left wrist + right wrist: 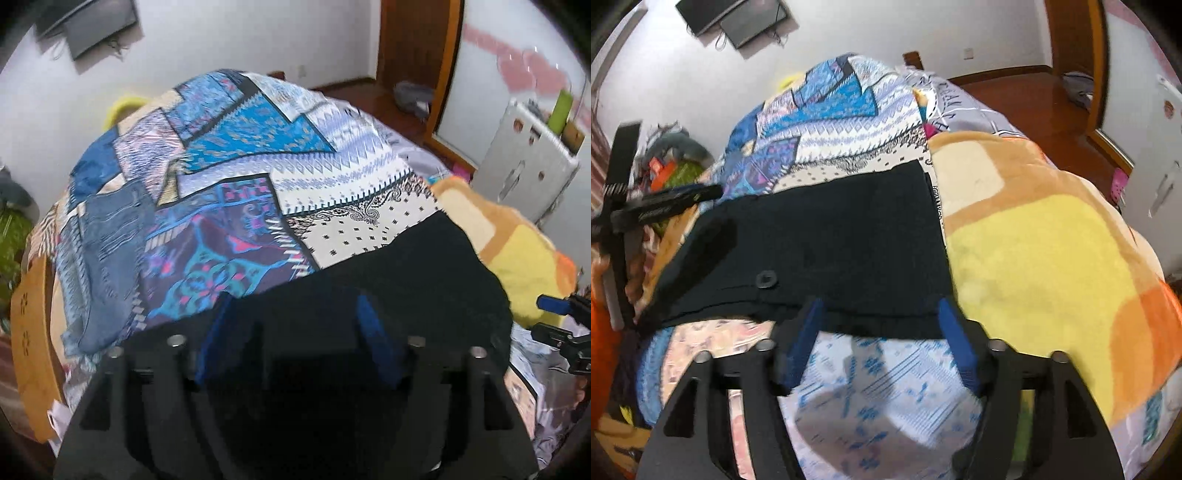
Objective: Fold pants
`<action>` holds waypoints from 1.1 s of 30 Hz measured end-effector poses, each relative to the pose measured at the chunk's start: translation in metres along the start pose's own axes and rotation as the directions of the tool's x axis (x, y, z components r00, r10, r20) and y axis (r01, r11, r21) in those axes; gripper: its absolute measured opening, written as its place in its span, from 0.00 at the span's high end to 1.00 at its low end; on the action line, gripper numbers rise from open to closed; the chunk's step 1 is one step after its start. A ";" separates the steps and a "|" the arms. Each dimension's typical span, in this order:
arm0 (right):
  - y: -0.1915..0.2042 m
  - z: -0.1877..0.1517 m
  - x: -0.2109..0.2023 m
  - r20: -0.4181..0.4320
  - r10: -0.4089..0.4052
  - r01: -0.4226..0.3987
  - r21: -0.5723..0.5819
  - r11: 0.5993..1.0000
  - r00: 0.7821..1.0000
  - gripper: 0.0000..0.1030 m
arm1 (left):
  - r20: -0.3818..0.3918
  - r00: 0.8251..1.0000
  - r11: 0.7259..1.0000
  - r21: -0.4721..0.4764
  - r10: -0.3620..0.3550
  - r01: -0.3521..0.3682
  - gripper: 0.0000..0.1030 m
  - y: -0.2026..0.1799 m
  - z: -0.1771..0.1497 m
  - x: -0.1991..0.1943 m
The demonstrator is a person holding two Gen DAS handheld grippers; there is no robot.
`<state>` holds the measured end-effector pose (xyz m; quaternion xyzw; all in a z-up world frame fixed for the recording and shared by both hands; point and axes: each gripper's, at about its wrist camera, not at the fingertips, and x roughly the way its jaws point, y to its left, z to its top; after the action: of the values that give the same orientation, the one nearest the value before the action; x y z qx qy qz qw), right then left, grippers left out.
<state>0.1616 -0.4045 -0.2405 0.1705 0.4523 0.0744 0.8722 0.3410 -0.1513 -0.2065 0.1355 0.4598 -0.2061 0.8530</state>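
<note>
Pants: black pants [831, 243] lie spread flat on the bed [48, 369], over a blue patchwork cover [236, 147], toward the near edge; a yellow and orange blanket [1045, 258] lies just beside them on the right.
Button: a dark button [767, 278] shows on the cloth, so this end looks like the waist.
Left tool: the left tool [288, 332] has its blue pads apart, low over the near part of the black cloth; whether the pads touch the cloth cannot be told, since the dark fabric and dark tool merge.
Right tool: the right tool [879, 325] has its pads apart at the near hem of the pants, one pad to each side of a stretch of that edge, nothing clamped.
Step in hand: judged as the approach to grip the near edge for a fold.
Doing it well: take both layers of the edge, well inside the pads, with the two tools set apart along the same edge so the cloth lifts level.
Doing it well, next: lift only enough to clear the cover, carry the edge straight toward the far end, and lay it down square.
Risk: a pad may catch the cover beneath, or only the top layer.
Writing: large grey letters on a pale sheet [964, 99] at the far right corner of the bed; too bent and blurred to read.
Brands: none legible on pants or tools.
</note>
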 end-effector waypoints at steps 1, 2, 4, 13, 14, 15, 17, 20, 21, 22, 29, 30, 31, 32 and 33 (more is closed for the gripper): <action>0.000 -0.003 -0.002 0.001 0.013 -0.013 0.019 1.000 1.000 0.35 | 0.001 1.000 1.000 -0.010 0.000 0.000 0.26 0.004 -0.005 -0.005; 0.002 -0.004 0.000 -0.002 0.027 -0.027 0.039 0.999 1.000 0.35 | -0.002 1.000 1.000 -0.025 0.003 -0.003 0.26 0.008 -0.011 -0.010; -0.001 -0.009 0.004 -0.015 0.076 -0.074 0.107 0.992 0.997 0.35 | -0.017 1.000 0.999 -0.049 0.016 -0.017 0.26 0.016 -0.024 -0.015; -0.009 -0.018 0.038 -0.033 0.183 -0.161 0.336 0.928 0.983 0.34 | -0.073 0.995 0.989 -0.120 0.073 -0.081 0.26 0.043 -0.082 -0.023; -0.012 -0.018 0.040 -0.029 0.190 -0.168 0.356 0.919 0.981 0.33 | -0.073 0.995 0.988 -0.135 0.071 -0.080 0.26 0.046 -0.087 -0.025; -0.016 -0.017 0.043 -0.018 0.200 -0.178 0.384 0.906 0.980 0.32 | -0.072 0.995 0.986 -0.146 0.070 -0.080 0.26 0.048 -0.091 -0.026; -0.025 -0.017 0.046 0.011 0.215 -0.197 0.444 0.874 0.977 0.32 | -0.071 0.995 0.984 -0.158 0.072 -0.082 0.26 0.051 -0.096 -0.026; -0.035 -0.013 0.050 0.058 0.228 -0.224 0.513 0.829 0.972 0.33 | -0.066 0.994 0.981 -0.170 0.084 -0.094 0.26 0.053 -0.102 -0.028; -0.037 -0.011 0.053 0.062 0.226 -0.224 0.524 0.821 0.972 0.33 | -0.067 0.994 0.980 -0.173 0.087 -0.098 0.26 0.054 -0.104 -0.027; -0.037 -0.010 0.056 0.060 0.223 -0.221 0.529 0.819 0.973 0.33 | -0.067 0.994 0.979 -0.176 0.089 -0.100 0.26 0.054 -0.105 -0.027; -0.036 0.004 0.060 0.048 0.130 -0.137 0.474 0.870 0.990 0.83 | -0.051 0.995 0.970 -0.223 0.090 -0.100 0.26 0.064 -0.109 -0.030; -0.036 0.006 0.057 0.057 0.117 -0.130 0.454 0.881 0.992 0.92 | -0.046 0.994 0.968 -0.229 0.095 -0.103 0.26 0.066 -0.109 -0.033; -0.036 0.009 0.050 0.080 0.106 -0.130 0.426 0.895 0.991 0.92 | -0.042 0.994 0.967 -0.234 0.099 -0.106 0.26 0.067 -0.109 -0.035; -0.036 0.011 0.045 0.101 0.092 -0.125 0.403 0.907 0.991 0.93 | -0.036 0.994 0.965 -0.241 0.101 -0.107 0.26 0.069 -0.110 -0.038; -0.035 0.015 0.037 0.128 0.082 -0.125 0.377 0.918 0.988 0.93 | -0.032 0.994 0.963 -0.245 0.103 -0.108 0.26 0.071 -0.111 -0.041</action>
<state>0.1948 -0.4301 -0.2733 0.3654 0.3999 0.0208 0.8403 0.2741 -0.0329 -0.2295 0.0549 0.4822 -0.1003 0.8686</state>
